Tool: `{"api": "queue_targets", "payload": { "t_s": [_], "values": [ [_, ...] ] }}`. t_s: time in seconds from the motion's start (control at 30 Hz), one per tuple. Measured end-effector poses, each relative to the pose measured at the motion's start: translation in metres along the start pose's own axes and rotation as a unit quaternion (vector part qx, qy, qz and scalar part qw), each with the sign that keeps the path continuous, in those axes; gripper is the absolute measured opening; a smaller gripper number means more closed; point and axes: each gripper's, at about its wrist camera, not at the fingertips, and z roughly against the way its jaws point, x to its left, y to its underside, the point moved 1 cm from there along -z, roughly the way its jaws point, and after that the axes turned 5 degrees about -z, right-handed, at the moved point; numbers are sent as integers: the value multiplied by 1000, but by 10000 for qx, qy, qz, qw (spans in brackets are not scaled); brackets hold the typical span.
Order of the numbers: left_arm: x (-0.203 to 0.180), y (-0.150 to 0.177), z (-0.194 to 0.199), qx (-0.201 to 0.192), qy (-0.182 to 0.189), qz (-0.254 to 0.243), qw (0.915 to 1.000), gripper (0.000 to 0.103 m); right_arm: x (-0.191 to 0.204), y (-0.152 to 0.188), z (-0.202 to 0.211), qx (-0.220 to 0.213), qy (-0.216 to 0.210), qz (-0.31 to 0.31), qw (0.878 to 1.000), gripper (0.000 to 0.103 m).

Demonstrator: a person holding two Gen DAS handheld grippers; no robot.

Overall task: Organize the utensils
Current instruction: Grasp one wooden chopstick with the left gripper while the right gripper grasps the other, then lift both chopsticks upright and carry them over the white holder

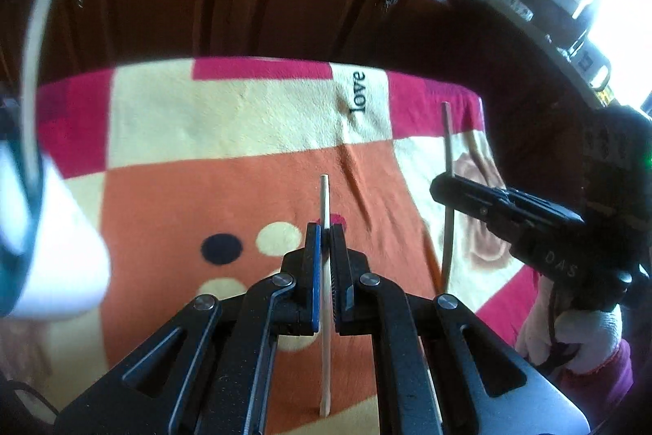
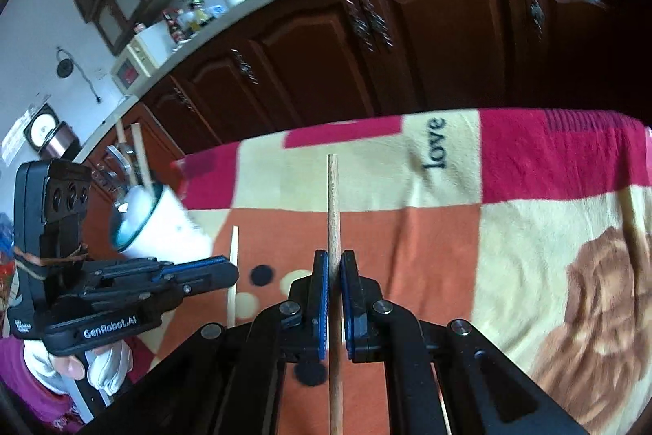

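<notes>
My left gripper is shut on a pale chopstick that stands upright between its pads, lifted off the patterned blanket. To its right, my right gripper is shut on a browner chopstick. In the right wrist view that brown chopstick runs straight up through the right gripper, and the left gripper holds the pale chopstick at the left. A white cup with a teal inside stands beyond the left gripper, with several utensils in it. The cup fills the left edge of the left wrist view.
Another chopstick lies on the blanket near its right edge, seen blurred as a chopstick in the right wrist view. Dark wooden cabinets rise behind the blanket. A gloved hand holds the left gripper.
</notes>
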Motion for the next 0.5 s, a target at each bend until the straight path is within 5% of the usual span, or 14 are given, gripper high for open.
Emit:
{"api": "queue_targets", "payload": {
  "t_s": [0.5],
  "values": [
    [22,22,83,-549,-58,184,9983,3,92,14,39,-341,-27,710,9969,5]
  ]
}}
